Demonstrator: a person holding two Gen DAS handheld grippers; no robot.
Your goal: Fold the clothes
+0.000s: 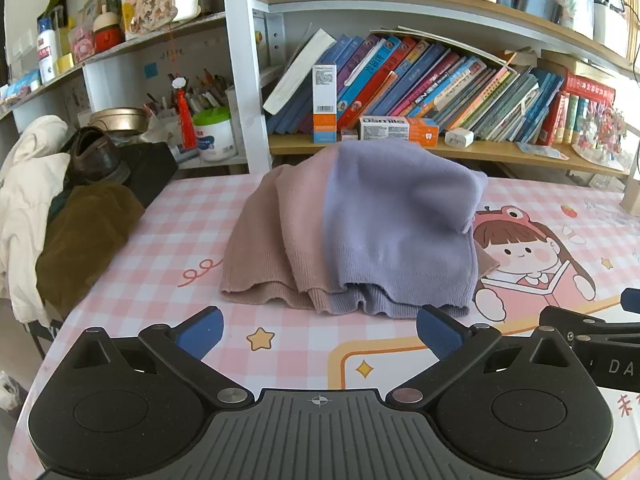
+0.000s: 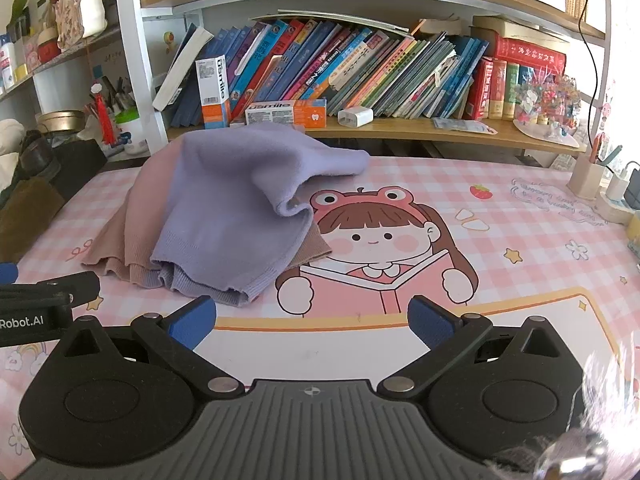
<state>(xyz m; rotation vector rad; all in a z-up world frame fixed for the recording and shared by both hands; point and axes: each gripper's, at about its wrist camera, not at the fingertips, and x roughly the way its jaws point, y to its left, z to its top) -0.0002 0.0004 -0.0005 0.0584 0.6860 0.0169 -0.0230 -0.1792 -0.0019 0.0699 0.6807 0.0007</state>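
in the left wrist view the left gripper (image 1: 320, 334) hangs low over the pink checked table mat (image 1: 168, 224), its two blue-padded fingers spread as wide as they go with nothing between them but bare mat. the task's thing, a heap of knit clothes (image 1: 352, 232), lies straight ahead of these tongs and just beyond the fingertips: a lilac knit (image 1: 400, 224) draped over a dusty pink knit (image 1: 260, 240), both bunched rather than flat. the ribbed hems face the gripper and run side to side across the view, while the bulk of the heap stretches away toward the bookshelf (image 1: 400, 148), so the long axis seems to point away from the tongs, though the crumpling makes that hard to read. the right gripper (image 1: 600, 324) shows at the right edge of this view, level with the left one and off to the side of the heap. in the right wrist view the right gripper (image 2: 312, 322) is likewise fully spread and empty, its fingers over the cartoon girl printed on the mat (image 2: 520, 216). here the clothes (image 2: 224, 208) lie ahead and to the left of the tongs, the near lilac hem just off the left fingertip, and the left gripper's black body (image 2: 44, 292) pokes in at the left edge. by my judgement the left hand is the one squarely facing the hems, so it is better placed to take the near edge, while the right must shift leftward to reach its corner.
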